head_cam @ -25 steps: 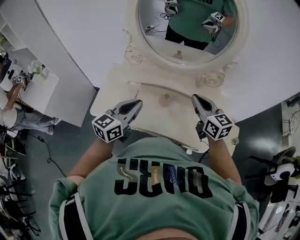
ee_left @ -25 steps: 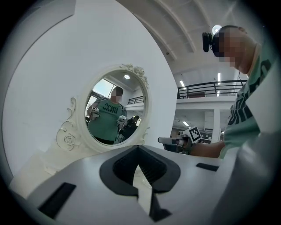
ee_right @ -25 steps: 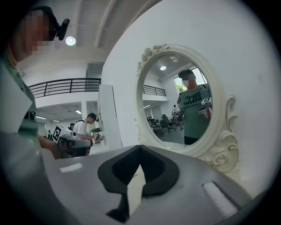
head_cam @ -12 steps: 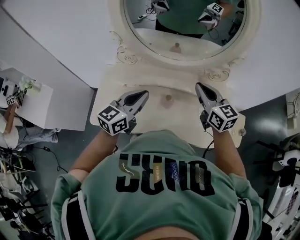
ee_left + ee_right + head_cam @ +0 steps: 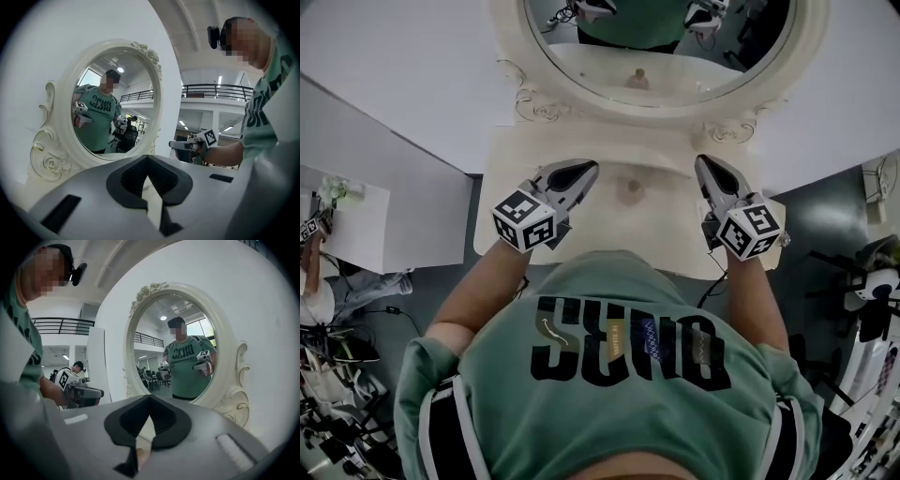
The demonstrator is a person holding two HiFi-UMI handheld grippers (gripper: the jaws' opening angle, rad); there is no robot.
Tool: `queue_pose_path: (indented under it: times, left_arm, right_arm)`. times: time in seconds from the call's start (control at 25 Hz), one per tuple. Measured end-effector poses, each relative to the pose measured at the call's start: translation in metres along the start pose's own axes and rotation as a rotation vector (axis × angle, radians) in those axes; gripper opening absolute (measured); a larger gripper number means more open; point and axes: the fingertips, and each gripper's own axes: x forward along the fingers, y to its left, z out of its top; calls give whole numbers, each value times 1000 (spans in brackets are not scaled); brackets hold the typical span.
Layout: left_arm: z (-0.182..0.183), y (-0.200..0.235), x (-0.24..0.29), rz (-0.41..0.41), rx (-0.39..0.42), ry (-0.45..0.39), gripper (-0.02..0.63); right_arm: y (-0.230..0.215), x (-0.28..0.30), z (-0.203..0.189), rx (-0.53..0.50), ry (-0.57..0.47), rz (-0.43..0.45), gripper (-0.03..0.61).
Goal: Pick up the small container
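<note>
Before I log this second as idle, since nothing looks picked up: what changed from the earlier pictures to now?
The left gripper and right gripper, both shut and empty, edged forward over the cream dressing table toward the oval mirror. Nothing was gripped or released. The small tan round container stayed on the table between them.

In the head view the left gripper (image 5: 579, 172) sits at 11 o'clock, jaws pressed together with nothing between them, pointing toward 1 o'clock. The right gripper (image 5: 706, 166), at 2 o'clock, is likewise closed and empty, pointing toward 11 o'clock. The bare left forearm (image 5: 478, 302) and right forearm (image 5: 757, 305) reach forward.
</note>
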Motion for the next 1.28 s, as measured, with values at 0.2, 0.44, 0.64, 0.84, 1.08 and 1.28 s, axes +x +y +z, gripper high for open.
queue_pose_path:
  times: [0.2,0.44,0.64,0.84,1.08,1.28]
  left_arm:
    - [-16,8,25,19,14,35,-1]
    - [-58,20,40,57,30,91,-2]
    - [-99,24,57,19,82,147,34]
    - [-135,22,78,-41,130,205,124]
    - [-178,17,101,-110,174,287,216]
    - [-204,19,114,-108,196,332,233]
  right_arm:
    - [-16,8,-10,-32,9,13,9]
    - [-22,18,-43,-26,43,26,9]
    - [-26,28,-64,-42,65,19,9]
    - [-26,33,-80,-44,80,18,9]
    - [-27,31,-100,-29,101,11,9]
    - [-28,26,-113,-19,113,6,9]
